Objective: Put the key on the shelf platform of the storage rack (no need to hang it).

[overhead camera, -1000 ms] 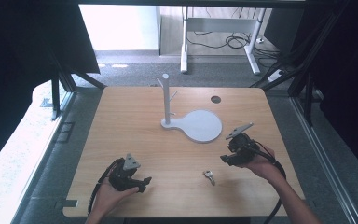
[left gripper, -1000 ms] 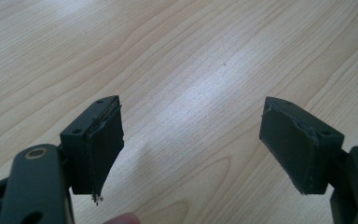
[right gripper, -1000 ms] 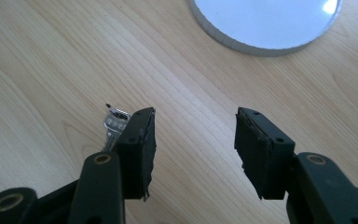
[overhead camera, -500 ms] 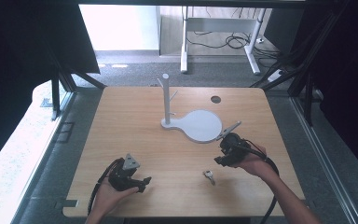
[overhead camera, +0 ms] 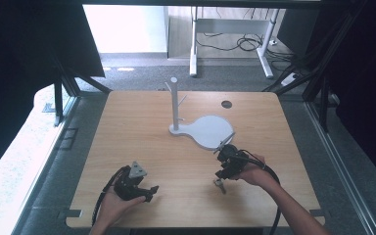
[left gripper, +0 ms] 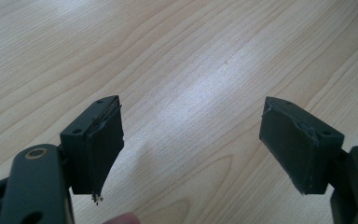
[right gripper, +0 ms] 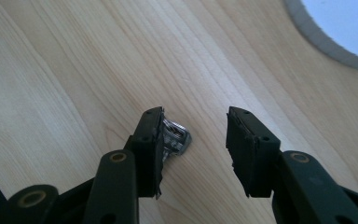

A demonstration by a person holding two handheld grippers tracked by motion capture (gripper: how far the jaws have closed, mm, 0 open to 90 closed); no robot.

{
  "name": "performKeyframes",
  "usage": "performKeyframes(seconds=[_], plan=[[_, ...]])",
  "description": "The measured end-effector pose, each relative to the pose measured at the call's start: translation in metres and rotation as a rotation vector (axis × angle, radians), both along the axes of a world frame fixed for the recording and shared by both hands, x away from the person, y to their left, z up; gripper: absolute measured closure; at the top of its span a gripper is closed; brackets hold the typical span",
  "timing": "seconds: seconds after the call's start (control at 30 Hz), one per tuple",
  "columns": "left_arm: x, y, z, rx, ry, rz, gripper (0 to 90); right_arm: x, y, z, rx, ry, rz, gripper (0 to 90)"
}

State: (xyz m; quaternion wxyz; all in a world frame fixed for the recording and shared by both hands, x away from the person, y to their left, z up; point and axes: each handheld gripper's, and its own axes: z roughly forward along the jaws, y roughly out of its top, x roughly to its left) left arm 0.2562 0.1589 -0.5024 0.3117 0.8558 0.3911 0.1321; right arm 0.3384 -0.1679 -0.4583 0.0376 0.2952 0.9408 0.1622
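The key (right gripper: pixel 176 139) lies flat on the counter (overhead camera: pixel 142 127), just in front of the stand (overhead camera: pixel 203 128), near its round base. Your right claw (right gripper: pixel 193 140) is over it, jaws parted to a medium gap, with the key against the inner face of one jaw; judged from this, you are lining up a pinch. Your left claw (left gripper: pixel 191 140) rests wide open and empty, well to the left of the stand, probably parked clear of the work.

- Table (overhead camera: pixel 142 127): pale wood, streaked grain.
- Stand (overhead camera: pixel 210 131): white, grey-edged base.
- Key (right gripper: pixel 176 138): shiny silver.
- Grippers, left (left gripper: pixel 191 144) and right (right gripper: pixel 193 140): black jaws.
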Motion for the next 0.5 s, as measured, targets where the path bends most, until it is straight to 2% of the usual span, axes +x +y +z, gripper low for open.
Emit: performKeyframes(seconds=[0.13,0.33,0.5], plan=[[0.000,0.000,0.000,0.002,0.001,-0.005,21.9,-0.001,0.006,-0.007,-0.018,0.025,0.016,59.4],[0.000,0.000,0.000,0.002,0.002,-0.001,21.9,0.000,0.011,-0.015,-0.025,0.037,0.029,62.9],[0.001,-0.001,-0.002,0.004,0.005,-0.003,21.9,0.003,0.017,-0.025,-0.058,0.055,0.037,65.6]])
